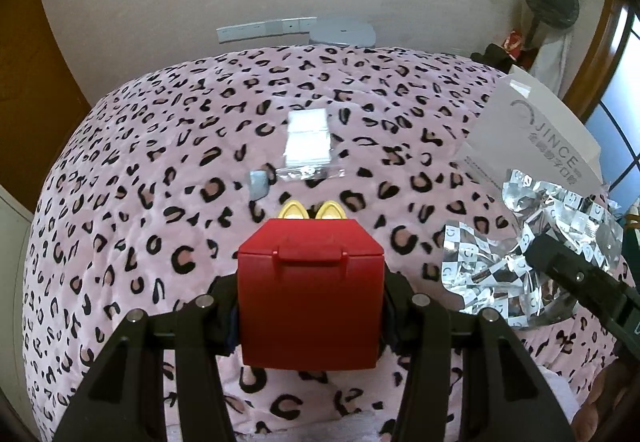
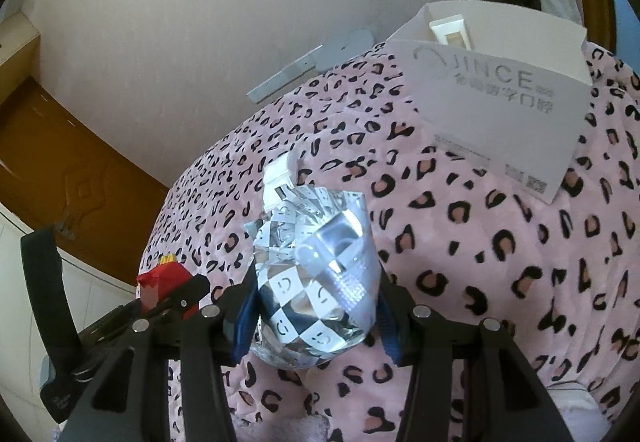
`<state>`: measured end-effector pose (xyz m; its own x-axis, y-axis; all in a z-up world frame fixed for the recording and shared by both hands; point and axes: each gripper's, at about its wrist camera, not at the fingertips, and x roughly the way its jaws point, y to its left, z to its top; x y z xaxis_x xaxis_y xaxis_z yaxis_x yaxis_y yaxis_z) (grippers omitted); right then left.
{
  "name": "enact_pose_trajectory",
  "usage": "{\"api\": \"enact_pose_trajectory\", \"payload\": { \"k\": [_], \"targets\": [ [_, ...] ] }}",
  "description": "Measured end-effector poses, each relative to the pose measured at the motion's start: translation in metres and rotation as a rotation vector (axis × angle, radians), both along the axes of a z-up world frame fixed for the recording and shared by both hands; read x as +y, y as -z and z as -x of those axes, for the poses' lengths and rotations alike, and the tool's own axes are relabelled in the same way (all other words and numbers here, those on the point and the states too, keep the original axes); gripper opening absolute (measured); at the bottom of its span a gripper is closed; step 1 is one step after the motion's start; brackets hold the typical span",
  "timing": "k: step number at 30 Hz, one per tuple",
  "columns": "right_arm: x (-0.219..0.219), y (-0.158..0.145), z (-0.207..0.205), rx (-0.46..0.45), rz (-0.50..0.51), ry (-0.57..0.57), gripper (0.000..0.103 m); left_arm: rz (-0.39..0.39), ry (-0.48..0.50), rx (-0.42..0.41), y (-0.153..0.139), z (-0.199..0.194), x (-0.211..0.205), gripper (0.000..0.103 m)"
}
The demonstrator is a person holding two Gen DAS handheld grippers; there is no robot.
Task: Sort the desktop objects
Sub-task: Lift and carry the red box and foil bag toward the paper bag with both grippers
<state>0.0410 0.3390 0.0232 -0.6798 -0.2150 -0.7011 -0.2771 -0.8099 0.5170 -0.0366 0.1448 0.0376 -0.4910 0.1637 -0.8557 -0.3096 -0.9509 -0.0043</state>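
Desktop objects are counting out as: one red box [image 1: 310,302], one crinkled silver checkered bag [image 2: 316,282], one clear packet of white pads [image 1: 308,143], one small grey block [image 1: 259,183], one white JINCE carton [image 2: 496,121]. Left gripper [image 1: 310,318] is clamping the red box between its fingers, lifted over the pink leopard blanket [image 1: 140,181]; two gold tips [image 1: 312,210] are poking up behind its lid. Right gripper [image 2: 316,318] is pinching the silver bag between blue-padded fingers [image 2: 244,318], off the blanket. Packet and grey block are lying just beside each other mid-blanket. Carton is standing open near the far edge, one white tube-like item [image 2: 452,31] sticking out inside.
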Motion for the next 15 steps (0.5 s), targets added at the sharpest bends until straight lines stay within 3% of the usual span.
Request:
{"api": "enact_pose_trajectory", "payload": {
  "k": [15],
  "targets": [
    [0.032, -0.013, -0.025, 0.002, -0.058, 0.077, 0.051, -0.013, 0.071, -0.004, -0.005, -0.007, 0.044, 0.052]
  ]
}}
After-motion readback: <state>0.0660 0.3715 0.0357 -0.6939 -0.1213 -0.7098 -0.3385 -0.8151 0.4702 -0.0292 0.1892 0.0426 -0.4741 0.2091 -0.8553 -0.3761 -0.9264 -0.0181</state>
